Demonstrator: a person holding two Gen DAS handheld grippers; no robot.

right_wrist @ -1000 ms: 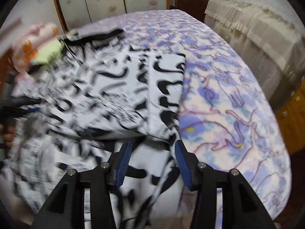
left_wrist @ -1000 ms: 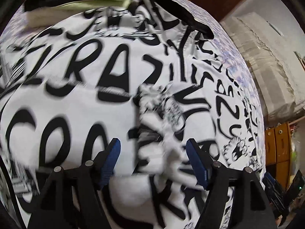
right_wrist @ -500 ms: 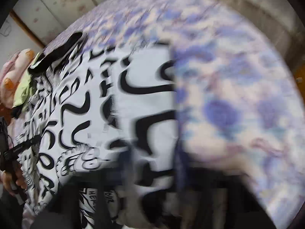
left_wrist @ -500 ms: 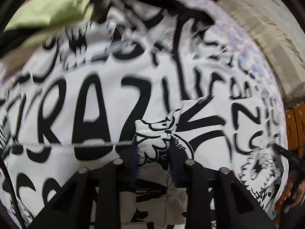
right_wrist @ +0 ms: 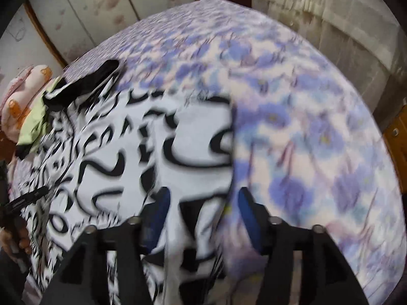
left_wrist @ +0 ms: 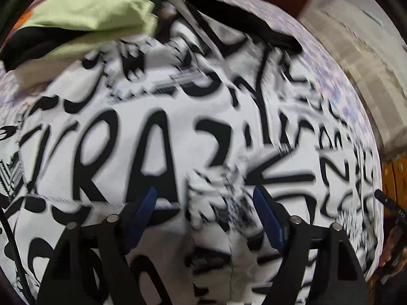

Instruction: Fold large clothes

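Left wrist view: my left gripper (left_wrist: 203, 216) is opening over the black-and-white lettered garment (left_wrist: 157, 137), a rumpled bit of cloth between the pads but no longer pinched. My right gripper (right_wrist: 202, 216) is opening too, straddling the garment's right edge (right_wrist: 230, 152) on the floral bedsheet (right_wrist: 318, 132). Judging by the layers, one fold looks laid — more remain, I think. It lies mostly flat across the bed, bold lettering up, a green garment (left_wrist: 96, 15) at its far end.
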